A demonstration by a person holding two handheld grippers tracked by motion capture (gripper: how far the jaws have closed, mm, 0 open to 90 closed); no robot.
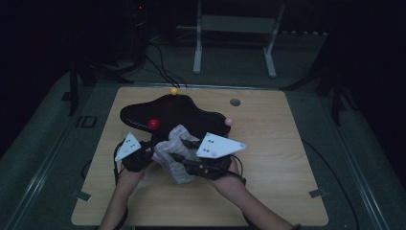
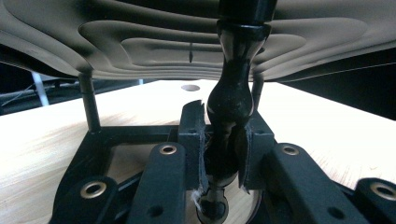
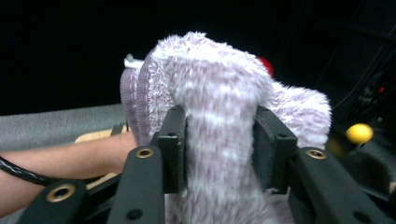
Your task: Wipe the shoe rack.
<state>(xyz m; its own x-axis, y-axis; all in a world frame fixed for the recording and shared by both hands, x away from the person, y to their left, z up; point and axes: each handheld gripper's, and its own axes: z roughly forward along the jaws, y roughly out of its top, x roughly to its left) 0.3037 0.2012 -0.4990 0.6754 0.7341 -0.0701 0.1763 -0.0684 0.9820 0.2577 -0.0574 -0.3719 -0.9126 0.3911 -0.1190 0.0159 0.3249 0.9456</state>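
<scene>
Left gripper (image 1: pixel 140 154) sits at the left side of the wooden table (image 1: pixel 268 158), near the person's edge. In the left gripper view its two black jaws are closed on a shiny black post (image 2: pixel 232 100). The post stands up straight between the jaws and goes up to a black tray (image 1: pixel 191 112) with a wavy shape. From below, the tray looks like a dark roof with curvy rings, and thin legs hold it up off the table.

On top of the tray, close to the left gripper, there is a red ball (image 1: pixel 153 123). A yellow ball (image 1: pixel 174 90) sits at the far edge of the tray. A pink ball (image 1: pixel 229 121) sits at its right end.

Between the two grippers lies a fluffy cloth (image 1: pixel 174 151), pale purple and white. It is bunched up, just in front of the tray.

To the right is the right gripper (image 1: pixel 189 153). In the right gripper view a thick fold of the cloth (image 3: pixel 219 135) hangs between its jaws, and both jaws touch the fluff. The cloth drapes over the top of the jaws and down again. The person's other arm (image 3: pixel 60 161) shows low on the left of that view, and the yellow ball (image 3: pixel 359 133) is off to the right.
</scene>
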